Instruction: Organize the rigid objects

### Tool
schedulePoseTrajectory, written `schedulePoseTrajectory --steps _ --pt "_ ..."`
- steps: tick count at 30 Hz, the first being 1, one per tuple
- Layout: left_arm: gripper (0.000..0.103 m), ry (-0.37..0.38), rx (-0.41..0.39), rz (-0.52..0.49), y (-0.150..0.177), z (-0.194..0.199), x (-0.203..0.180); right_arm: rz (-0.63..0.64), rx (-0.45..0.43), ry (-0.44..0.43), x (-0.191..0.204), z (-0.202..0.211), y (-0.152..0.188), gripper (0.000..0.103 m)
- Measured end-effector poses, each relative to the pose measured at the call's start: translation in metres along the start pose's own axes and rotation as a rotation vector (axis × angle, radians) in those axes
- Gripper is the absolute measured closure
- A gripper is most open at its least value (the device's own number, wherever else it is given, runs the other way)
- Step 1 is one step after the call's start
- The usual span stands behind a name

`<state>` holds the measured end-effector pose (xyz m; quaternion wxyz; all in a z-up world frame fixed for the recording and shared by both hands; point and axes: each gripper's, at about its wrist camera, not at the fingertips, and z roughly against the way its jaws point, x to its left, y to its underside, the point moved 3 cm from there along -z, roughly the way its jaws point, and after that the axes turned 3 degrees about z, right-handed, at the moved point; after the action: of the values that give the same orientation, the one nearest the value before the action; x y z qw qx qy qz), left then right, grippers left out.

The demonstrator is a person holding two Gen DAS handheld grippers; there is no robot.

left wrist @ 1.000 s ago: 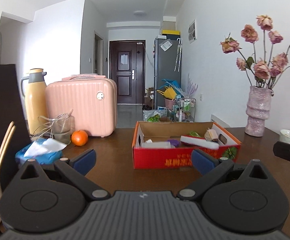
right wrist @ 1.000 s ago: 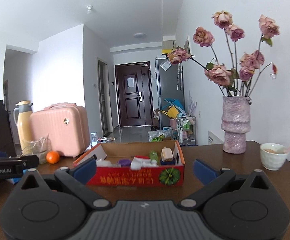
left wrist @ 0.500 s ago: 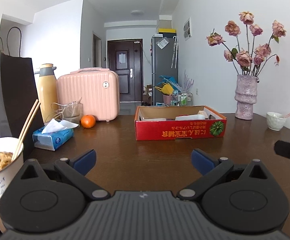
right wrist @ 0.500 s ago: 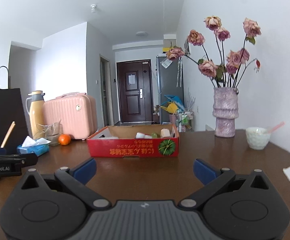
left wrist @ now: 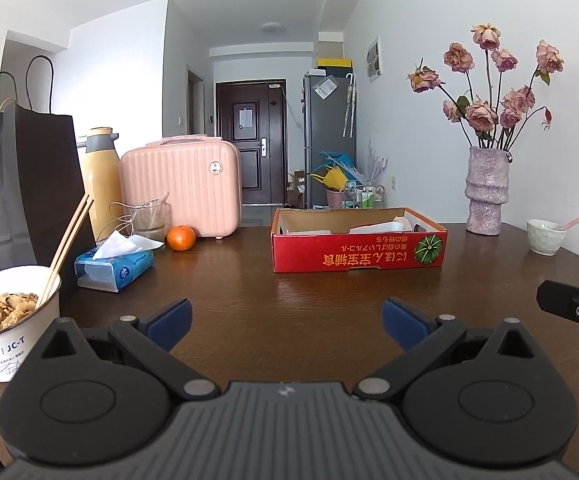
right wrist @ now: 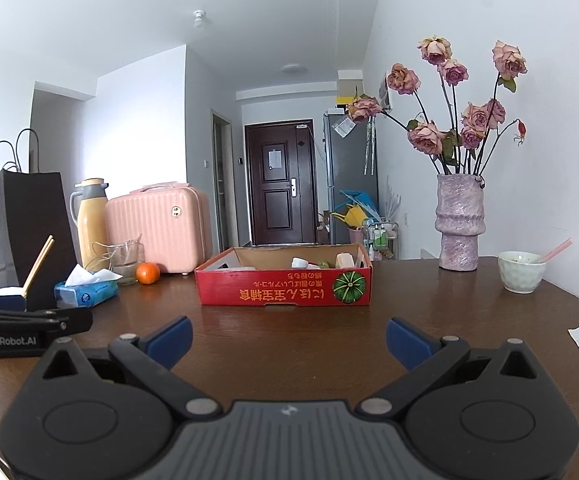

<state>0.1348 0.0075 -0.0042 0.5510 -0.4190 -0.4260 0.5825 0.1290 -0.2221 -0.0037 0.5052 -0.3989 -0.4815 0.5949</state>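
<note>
Both grippers are backing off from the red cardboard box (left wrist: 359,250), which is sitting farther away now than a second ago, so more of the dark wooden table (left wrist: 289,300) is showing in front of it. Nearest in, the left gripper (left wrist: 286,318) is hovering low over bare tabletop with its blue fingers spread wide and nothing between them, and the right gripper (right wrist: 288,338) is doing the same thing just beside it, also empty. Off to the left there's a noodle bowl (left wrist: 7,332) with chopsticks and a tissue pack (left wrist: 113,266). Mid-table is the box, holding a few small things that are mostly hidden behind its front wall. Further back: an orange (left wrist: 181,237), a pink case (left wrist: 181,190), a vase of dried roses (left wrist: 486,192). I'd guess we're sitting between steps, lining up on the box again. Next move probably needs one gripper going forward and coming down over the rim onto one item.
</note>
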Motion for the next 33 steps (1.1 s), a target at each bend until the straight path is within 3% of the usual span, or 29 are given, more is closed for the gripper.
schedulePoseTrajectory --steps 33 --pt "0.000 0.005 -0.011 0.000 -0.0018 0.0031 0.0003 0.000 0.003 -0.008 0.0028 -0.0011 -0.0020 0.000"
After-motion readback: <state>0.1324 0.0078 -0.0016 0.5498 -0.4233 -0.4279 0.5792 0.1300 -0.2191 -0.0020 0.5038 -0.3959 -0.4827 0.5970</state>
